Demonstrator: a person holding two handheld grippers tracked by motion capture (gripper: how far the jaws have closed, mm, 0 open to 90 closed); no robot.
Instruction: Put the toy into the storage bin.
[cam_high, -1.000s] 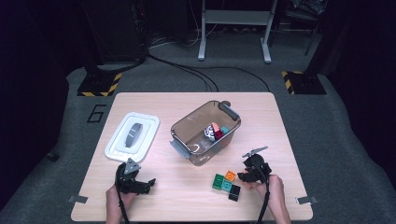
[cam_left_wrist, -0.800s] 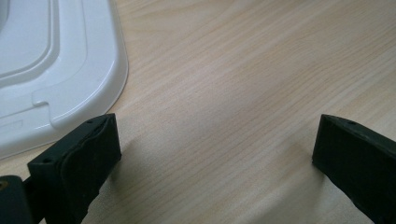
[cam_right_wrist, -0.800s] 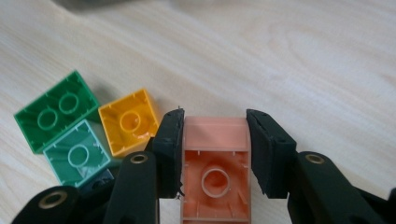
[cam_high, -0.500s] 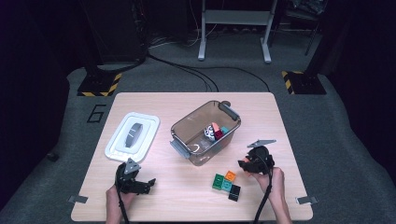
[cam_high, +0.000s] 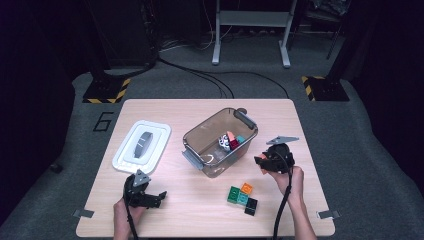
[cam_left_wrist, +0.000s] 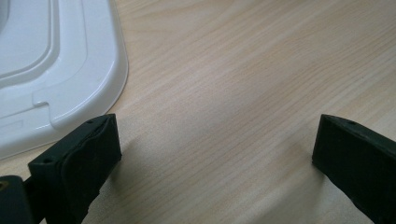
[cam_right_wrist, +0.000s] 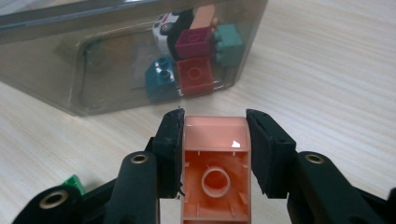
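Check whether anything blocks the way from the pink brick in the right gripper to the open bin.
Nothing visible does. The right gripper holds the pink brick between its jaws, beside the clear bin. Bare table lies between them. The bin's near wall must be cleared from above, and the white lid lies apart.

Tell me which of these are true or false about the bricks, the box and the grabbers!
1. The right gripper holds a pink brick. True.
2. The lid is on the box. False: the white lid lies on the table, left of the open box.
3. The left gripper holds a green brick. False: its jaws stand wide open over bare table, with nothing between them.
4. Some bricks are already in the box. True: a maroon brick and a red brick show through its clear wall.
5. No loose bricks lie on the table. False: a green brick and others lie near the right gripper.
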